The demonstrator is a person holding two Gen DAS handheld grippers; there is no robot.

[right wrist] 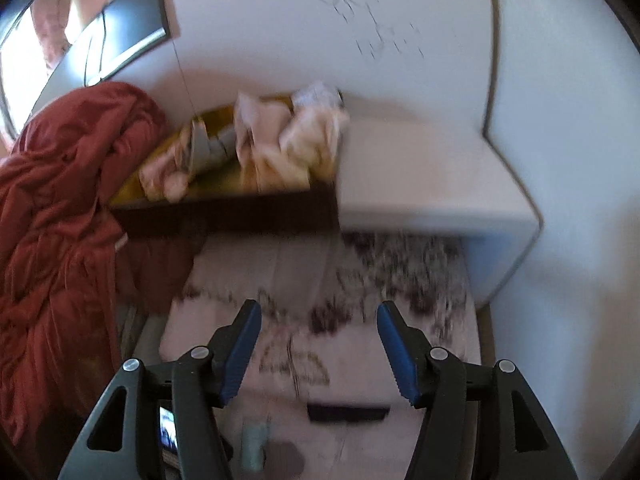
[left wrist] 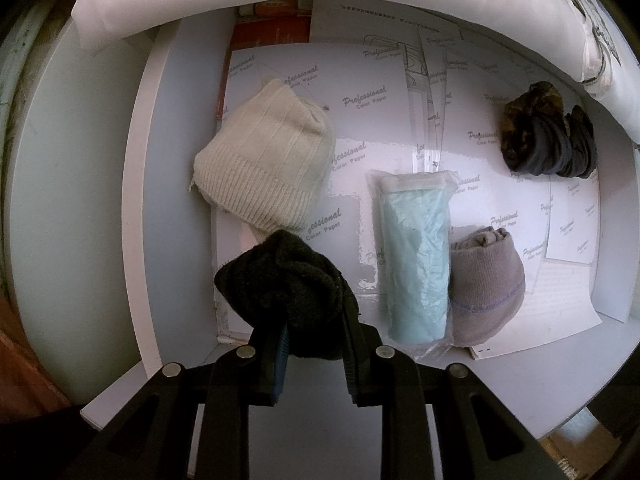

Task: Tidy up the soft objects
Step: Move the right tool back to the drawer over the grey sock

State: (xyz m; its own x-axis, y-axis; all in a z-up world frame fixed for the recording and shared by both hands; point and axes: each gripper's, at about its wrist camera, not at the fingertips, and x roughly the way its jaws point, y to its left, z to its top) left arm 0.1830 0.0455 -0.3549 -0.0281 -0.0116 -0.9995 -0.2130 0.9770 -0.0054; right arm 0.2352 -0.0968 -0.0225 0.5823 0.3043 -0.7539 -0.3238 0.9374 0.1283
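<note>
Left wrist view: only this camera shows the drawer [left wrist: 172, 128], a white compartment lined with printed paper sheets [left wrist: 360, 92].
Left gripper [left wrist: 314, 340]: jaws clamped on a dark sock bundle [left wrist: 286, 280], held just over the drawer's near edge.
Beside it: a pale blue roll in clear wrap [left wrist: 416, 256] touches a grey sock roll [left wrist: 488, 288] on its right.
Farther in: a cream ribbed knit [left wrist: 264, 160] lies left of centre; a dark navy and camouflage bundle [left wrist: 548, 136] sits well apart at the far right.
Right wrist view: blurred; only here do the room's other things show.
Right gripper [right wrist: 318, 344]: fingers [right wrist: 240, 352] spread wide, nothing between them, over a patterned pale bedsheet [right wrist: 360, 280].
Beyond: a red quilt [right wrist: 60, 208] heaps at left; crumpled pale cloths [right wrist: 280, 140] fill a dark-sided tray [right wrist: 240, 216], next to a white ledge [right wrist: 432, 184].
</note>
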